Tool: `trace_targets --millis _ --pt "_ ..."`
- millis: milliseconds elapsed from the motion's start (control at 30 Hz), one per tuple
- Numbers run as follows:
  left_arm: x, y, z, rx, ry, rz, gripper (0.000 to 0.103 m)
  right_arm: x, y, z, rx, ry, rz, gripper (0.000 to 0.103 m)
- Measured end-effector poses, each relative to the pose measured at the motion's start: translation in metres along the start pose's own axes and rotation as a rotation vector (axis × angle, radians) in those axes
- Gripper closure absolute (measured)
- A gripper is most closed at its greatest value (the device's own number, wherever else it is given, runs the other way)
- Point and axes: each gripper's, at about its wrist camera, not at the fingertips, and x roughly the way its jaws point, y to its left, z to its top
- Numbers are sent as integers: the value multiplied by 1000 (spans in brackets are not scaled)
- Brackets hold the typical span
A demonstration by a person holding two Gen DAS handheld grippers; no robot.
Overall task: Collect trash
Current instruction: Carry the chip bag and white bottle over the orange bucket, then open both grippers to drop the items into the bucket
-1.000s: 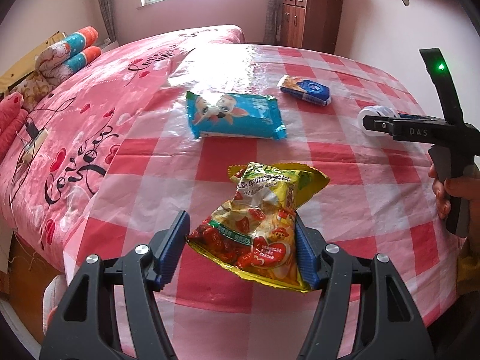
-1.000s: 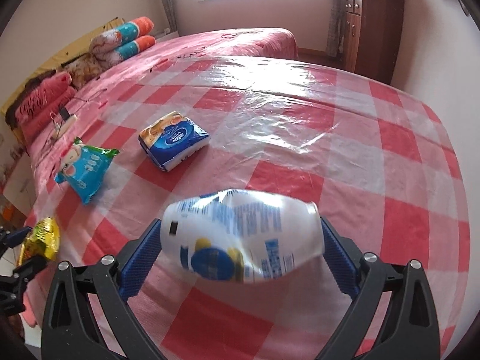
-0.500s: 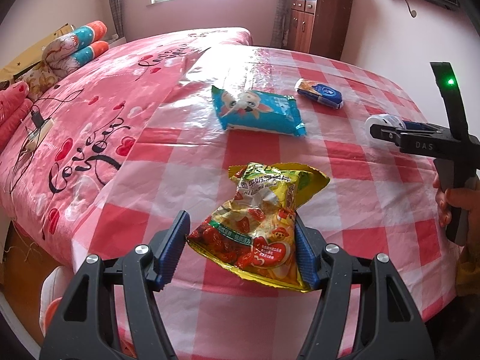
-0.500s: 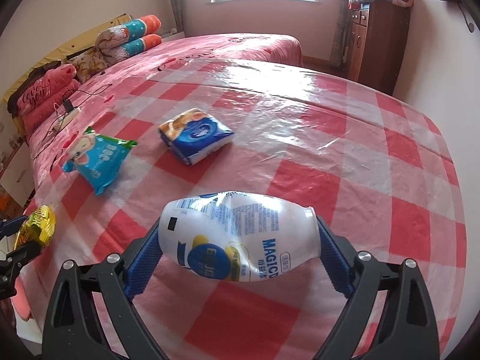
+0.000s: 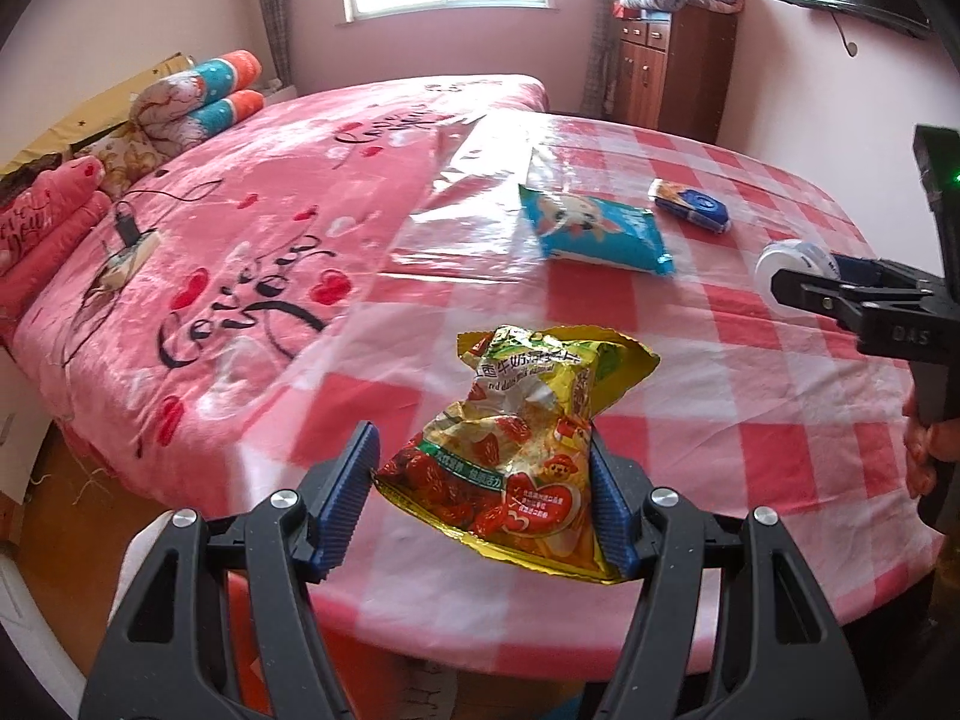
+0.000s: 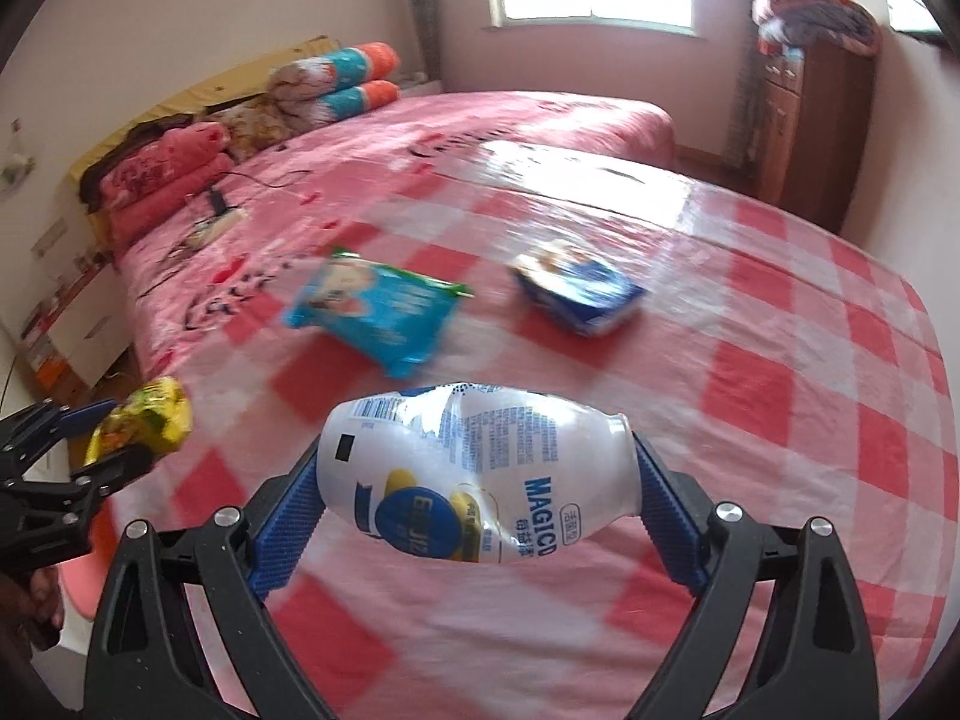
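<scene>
**Two pieces of trash in hand, two left on the desk**

The left tool (image 5: 483, 498) is pinching a crumpled yellow snack bag (image 5: 522, 450) between its blue pads, holding it clear of the red-checked desk (image 5: 750, 420). The right tool (image 6: 477, 516) is clamped on a squashed white bottle (image 6: 474, 477), gripped end to end and likewise lifted off the cloth. So both tools are loaded, and by my reading the task is about halfway: two items are picked up but not yet dropped anywhere, since no bin or bag shows in either view.

Still lying on the desk are a blue snack packet (image 5: 594, 228) and, just beside it on the side away from the bed (image 5: 240, 228), a small blue-and-white tissue pack (image 5: 690, 204). Both lie beyond the yellow snack bag, well apart from it, and will need a second trip.

The left wrist view shows the right tool from the side, with only the bottle's round end peeking past it, and the person's fingers on its handle. The right wrist view shows the bottle's full label and dented body, and catches the yellow snack bag only as a small bright lump at its left edge. That view is motion-blurred, so fine print on the desk items cannot be read there.
</scene>
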Motion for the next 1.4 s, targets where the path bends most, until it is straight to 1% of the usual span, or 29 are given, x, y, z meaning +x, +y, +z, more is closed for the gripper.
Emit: trace_targets --millis 167,333,533,767,1033,1300,1333,1400 --pt "-11 20 -11 -27 -4 35 37 -10 42 4 -63 -17 70 11" --pt "-24 43 -26 -59 1 88 37 -17 89 4 -137 -23 144 11" --pt "-33 73 -49 -106 32 146 37 -18 146 -3 -241 -8 215 11" --pt "-37 108 -79 -162 81 215 37 -9 209 -20 -361 32 295 11" --pt "-36 146 -116 -246 136 268 37 10 278 -46 -522 94 370 11" --pt "-30 182 -151 -334 193 307 37 33 332 -72 -646 153 412 11" --pt "-28 186 -154 -342 201 312 36 36 337 -76 -660 160 413 11" --pt "-24 192 -161 -358 228 321 30 46 346 -85 -682 193 417 10"
